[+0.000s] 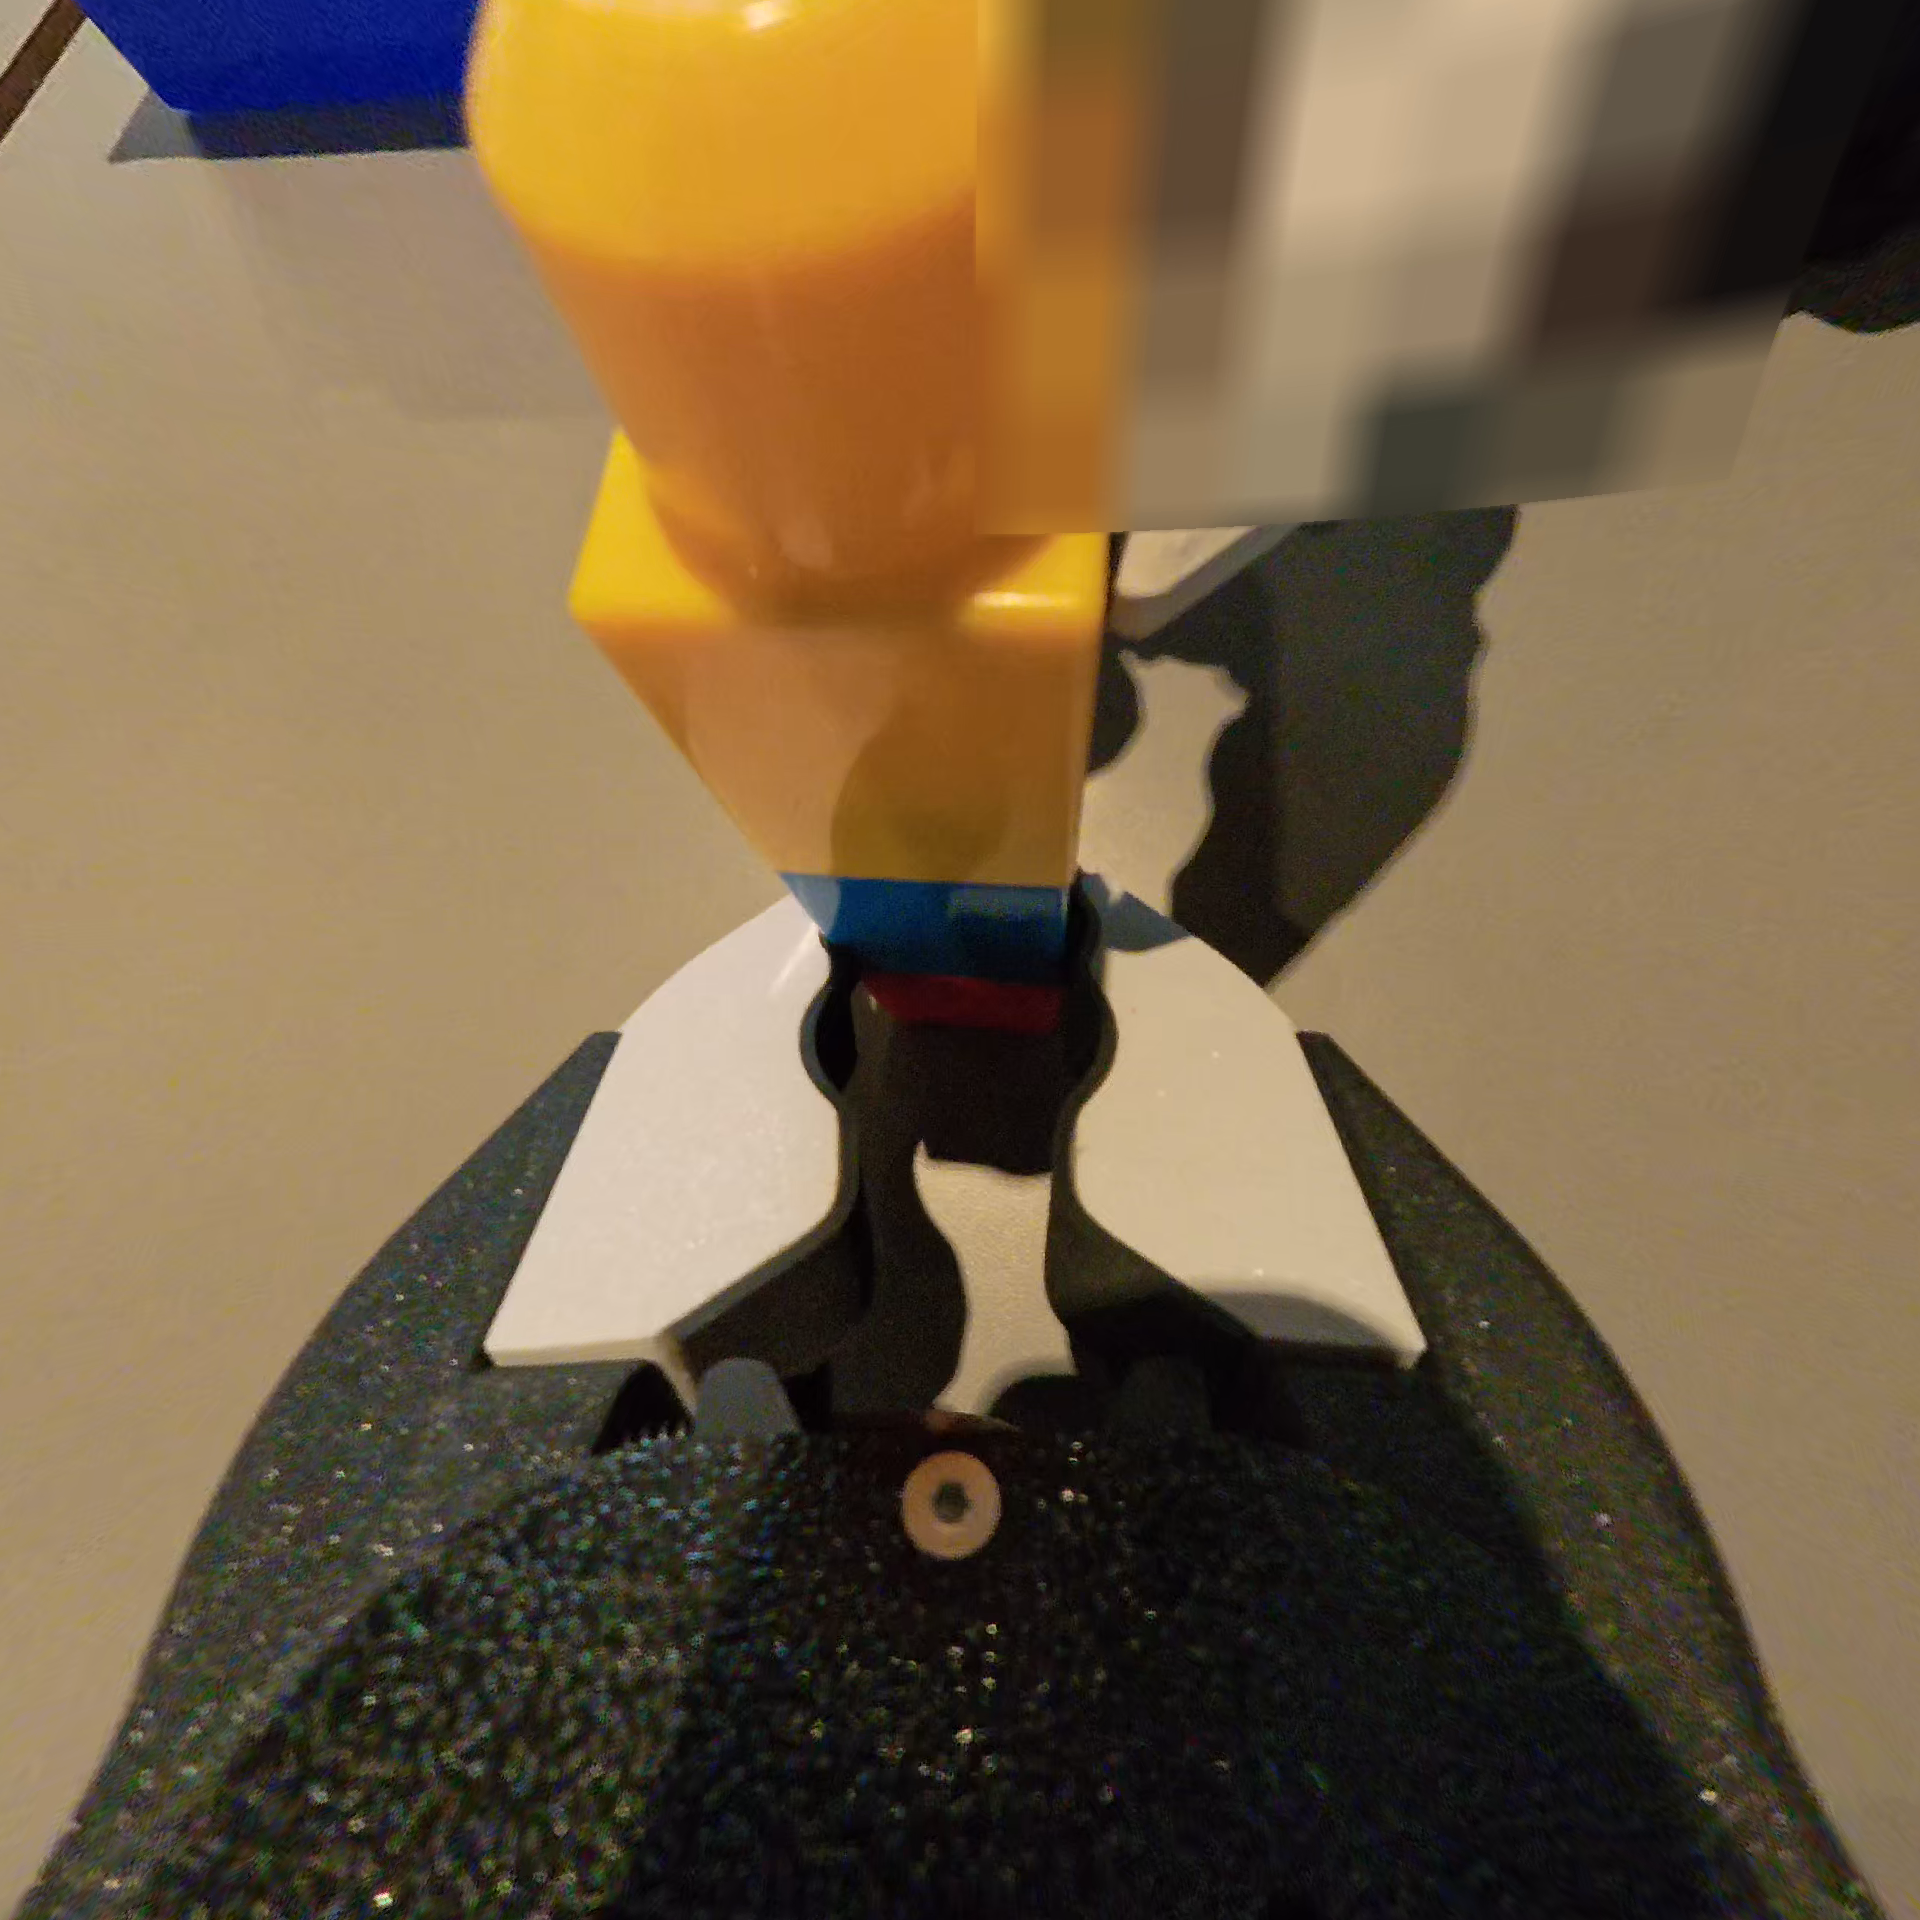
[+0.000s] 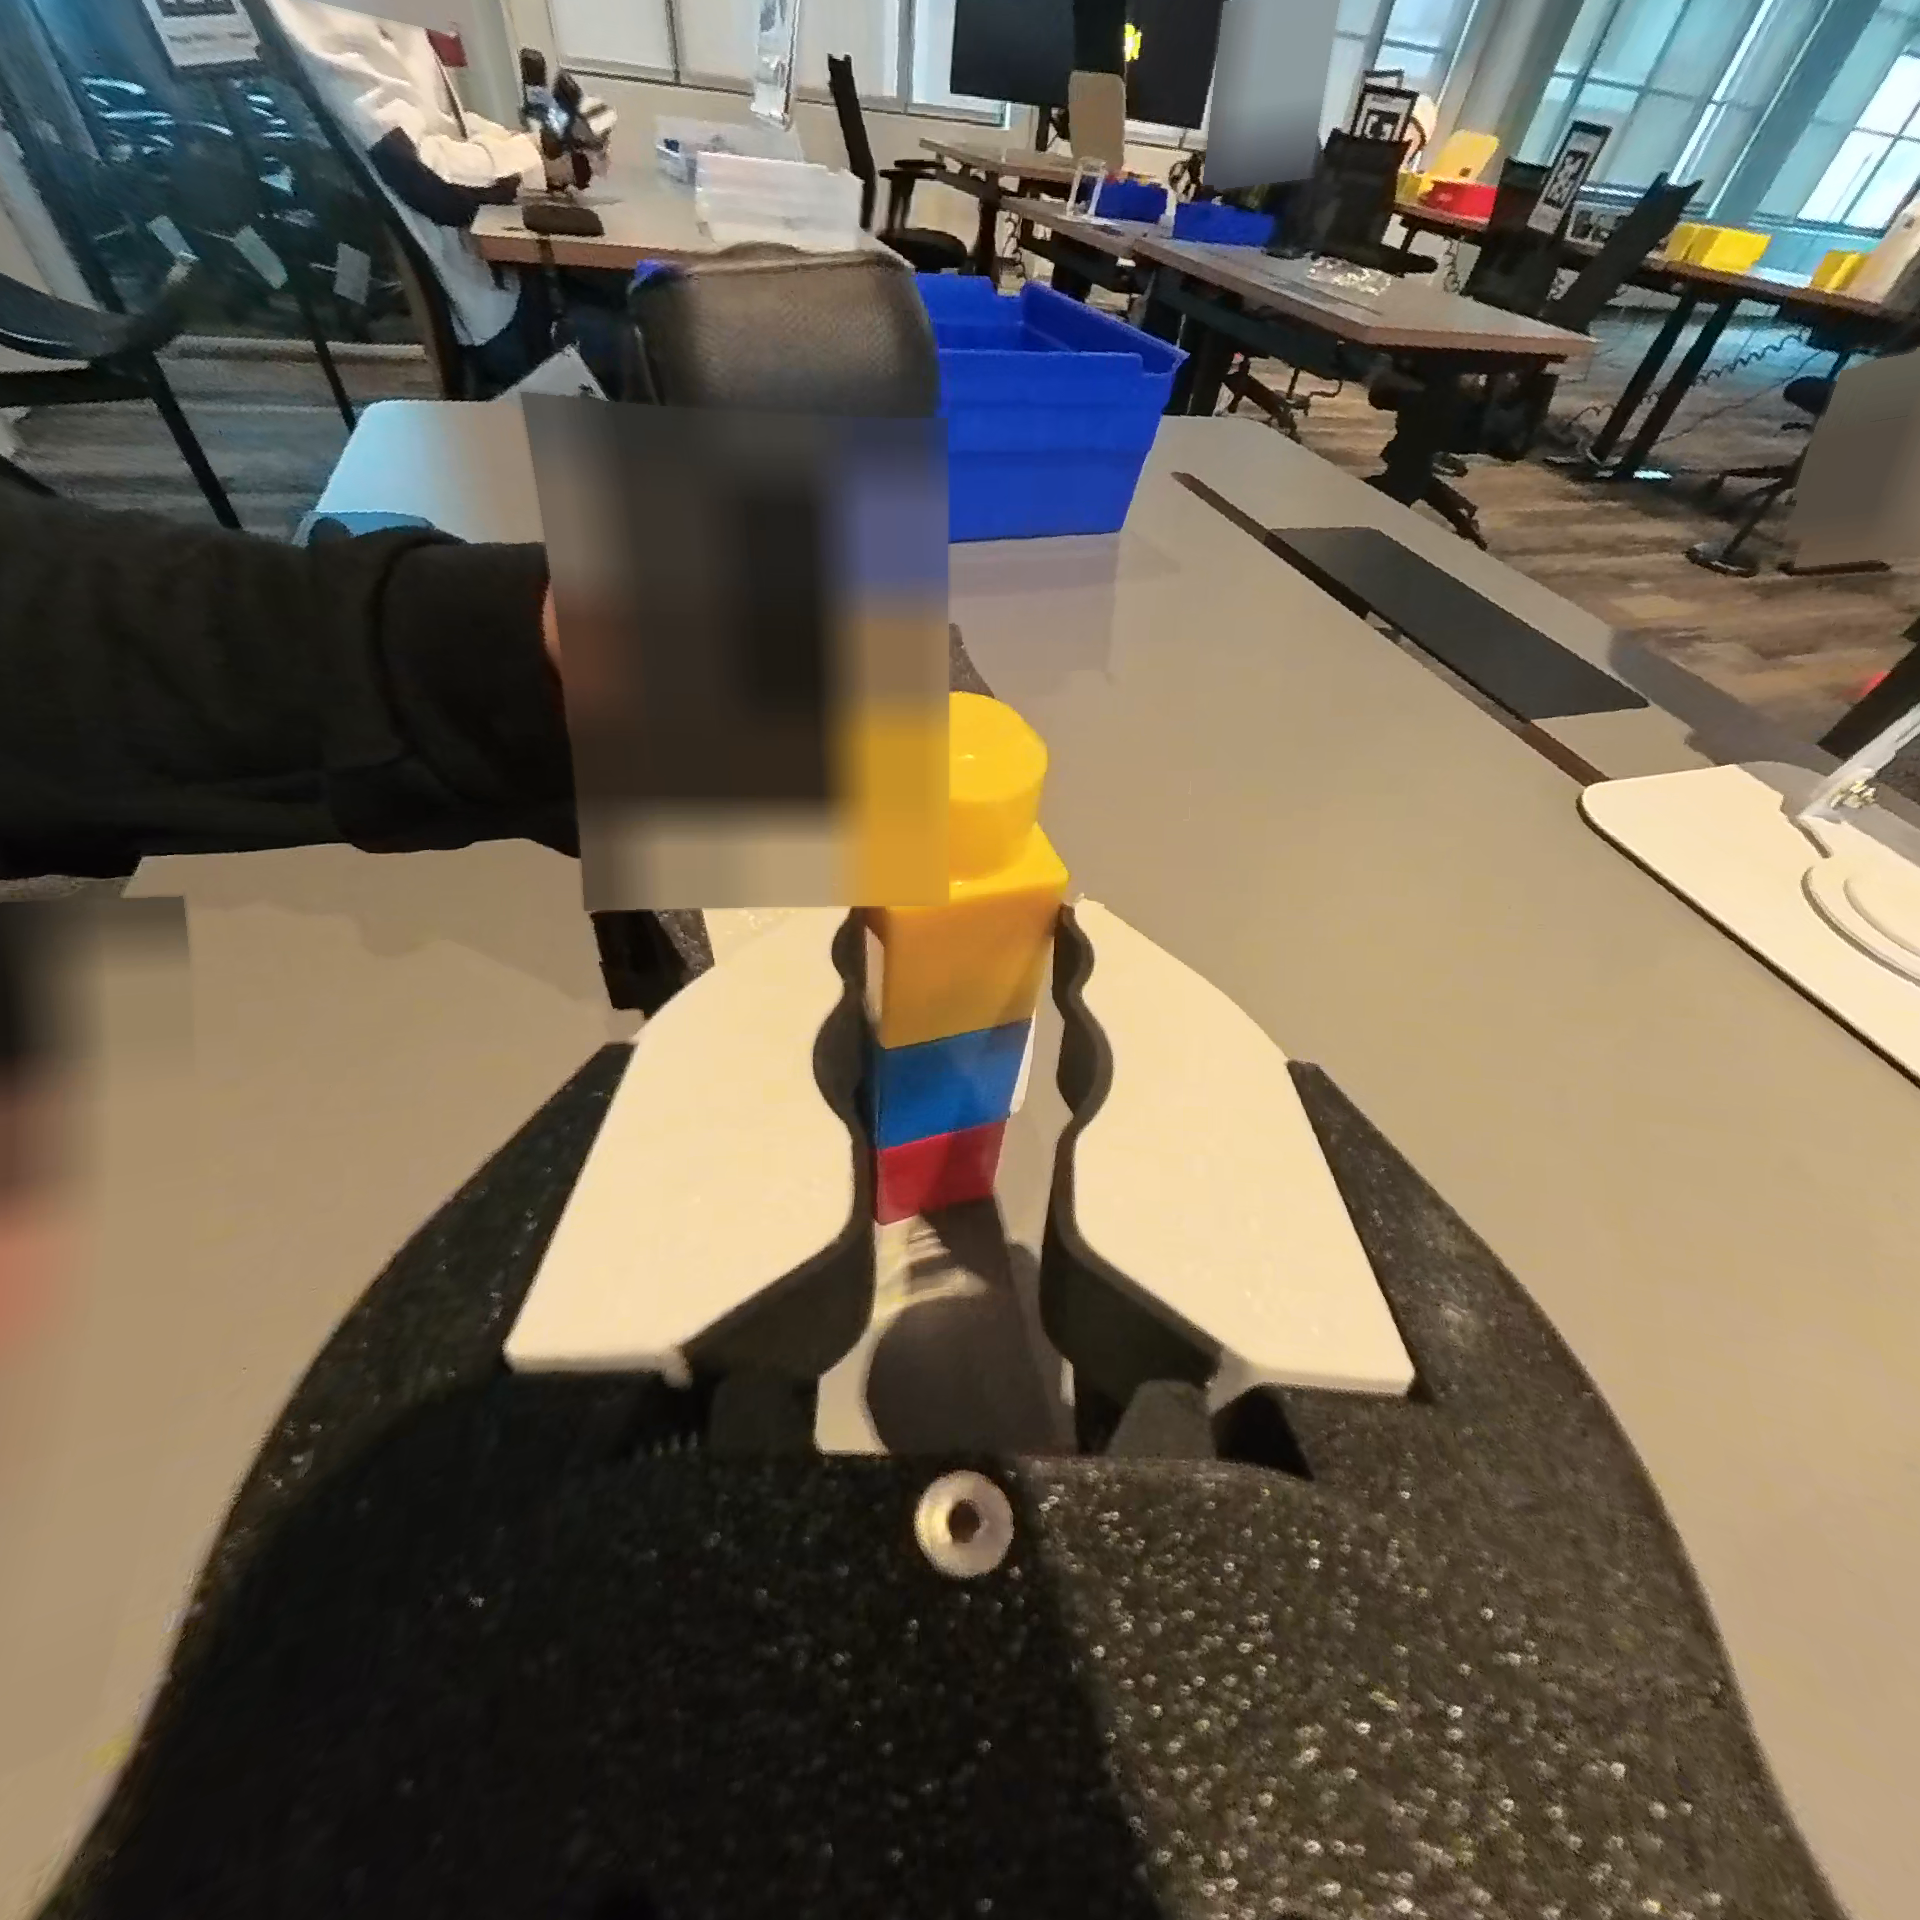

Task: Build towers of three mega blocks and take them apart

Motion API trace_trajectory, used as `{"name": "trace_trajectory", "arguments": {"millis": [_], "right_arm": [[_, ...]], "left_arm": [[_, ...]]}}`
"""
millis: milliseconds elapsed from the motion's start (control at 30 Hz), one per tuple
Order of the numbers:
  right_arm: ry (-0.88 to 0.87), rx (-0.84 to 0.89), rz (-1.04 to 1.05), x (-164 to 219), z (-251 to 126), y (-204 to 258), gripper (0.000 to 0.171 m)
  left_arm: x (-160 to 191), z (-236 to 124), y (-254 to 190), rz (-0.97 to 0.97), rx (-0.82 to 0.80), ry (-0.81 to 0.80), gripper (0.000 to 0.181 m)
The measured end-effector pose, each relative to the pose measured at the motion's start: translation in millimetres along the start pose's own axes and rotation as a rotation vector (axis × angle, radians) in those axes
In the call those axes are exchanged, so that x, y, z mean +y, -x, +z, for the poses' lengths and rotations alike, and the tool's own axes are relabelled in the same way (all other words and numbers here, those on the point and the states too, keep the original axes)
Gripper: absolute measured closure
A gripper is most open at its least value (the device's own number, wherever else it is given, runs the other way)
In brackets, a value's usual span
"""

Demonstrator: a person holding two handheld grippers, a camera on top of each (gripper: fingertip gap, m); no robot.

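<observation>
A tower of three mega blocks stands on the grey table (image 2: 1299, 831): a yellow block (image 2: 961, 966) on top, a blue block (image 2: 945, 1081) in the middle and a red block (image 2: 935, 1174) at the bottom. My right gripper (image 2: 961, 935) is closed around the yellow block, its fingertips level with it. My left gripper (image 1: 956, 935) points steeply down and is closed around the tower's lower part, at the blue block (image 1: 914, 920) and the red block (image 1: 966, 1000). The yellow block (image 1: 883, 727) rises towards that camera. In the right wrist view a mosaic patch hides most of the left gripper.
A blue bin (image 2: 1039, 436) stands at the table's far edge and also shows in the left wrist view (image 1: 270, 52). A mesh chair back (image 2: 779, 322) is behind it. A white mat (image 2: 1714, 883) lies at the right. A dark sleeve (image 2: 260, 675) reaches in from the left.
</observation>
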State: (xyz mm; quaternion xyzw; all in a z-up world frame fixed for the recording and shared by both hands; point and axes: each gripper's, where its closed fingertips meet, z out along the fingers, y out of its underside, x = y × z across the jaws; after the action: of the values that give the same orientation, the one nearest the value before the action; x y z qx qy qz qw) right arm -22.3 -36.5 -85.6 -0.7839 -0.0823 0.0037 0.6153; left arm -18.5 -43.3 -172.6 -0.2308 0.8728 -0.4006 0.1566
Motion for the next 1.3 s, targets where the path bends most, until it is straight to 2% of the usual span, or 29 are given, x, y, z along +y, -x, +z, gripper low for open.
{"name": "trace_trajectory", "arguments": {"millis": [33,600,733,900,1300], "right_arm": [[-0.005,-0.010,0.002,0,0,0,0.137],[-0.005,-0.072,-0.022,7,-1,2,0.136],[0.033,-0.113,-0.010,19,5,7,0.127],[0.083,-0.101,-0.018,32,10,5,0.135],[0.115,-0.159,-0.037,35,10,5,0.136]], "left_arm": [[0,0,0,0.002,0.001,0.000,0.143],[0,0,-1,0.003,0.013,-0.001,0.144],[0,0,-1,0.003,0.013,0.000,0.144],[0,0,-2,0.002,0.013,0.001,0.143],[1,0,-2,-0.004,0.024,0.005,0.143]]}}
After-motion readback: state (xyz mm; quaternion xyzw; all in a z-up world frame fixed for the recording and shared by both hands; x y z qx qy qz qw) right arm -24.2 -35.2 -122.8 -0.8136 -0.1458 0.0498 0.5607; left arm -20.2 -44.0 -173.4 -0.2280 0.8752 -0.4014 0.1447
